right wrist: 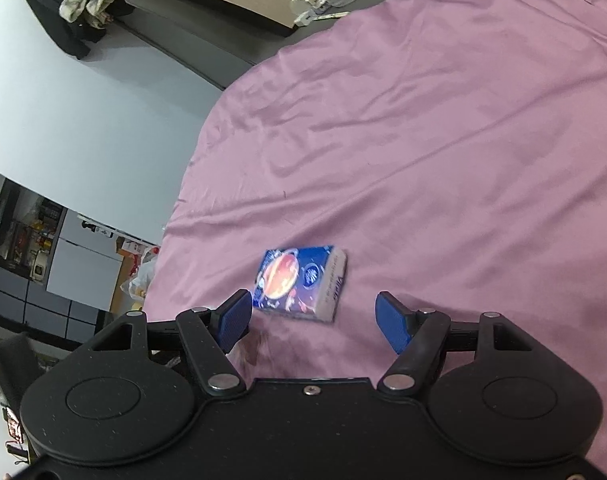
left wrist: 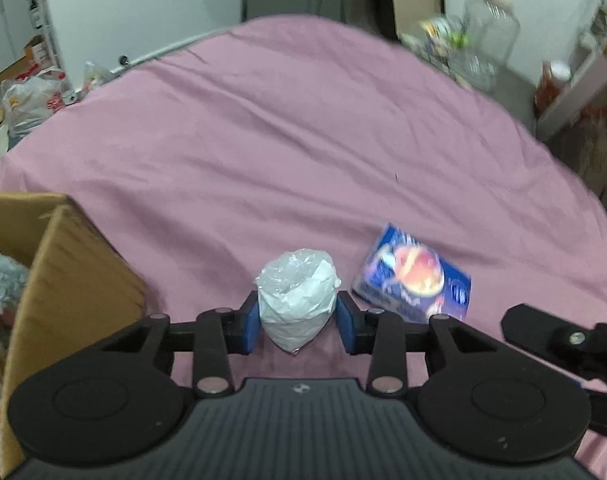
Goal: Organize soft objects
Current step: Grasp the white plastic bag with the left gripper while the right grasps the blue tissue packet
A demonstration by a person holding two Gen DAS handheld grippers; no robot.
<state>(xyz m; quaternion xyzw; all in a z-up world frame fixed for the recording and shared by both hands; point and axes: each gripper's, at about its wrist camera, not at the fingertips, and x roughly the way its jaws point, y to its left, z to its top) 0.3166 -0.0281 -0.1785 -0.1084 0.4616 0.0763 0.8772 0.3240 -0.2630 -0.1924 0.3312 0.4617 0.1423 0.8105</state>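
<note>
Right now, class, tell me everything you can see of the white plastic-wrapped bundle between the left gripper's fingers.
The white bundle looks like crinkled thin plastic, rounded on top and tapering to a knotted point at the bottom. It stands upright on the pink bedsheet, with the left gripper closed on its sides, blue pads touching it. A cardboard box stands left, apart.

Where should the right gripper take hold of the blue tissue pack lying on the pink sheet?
Probably across its two long side faces, coming down from above. The blue tissue pack lies flat on the pink sheet, just ahead of the right gripper, whose open jaws look wider than the pack, and nothing stands beside it.
</note>
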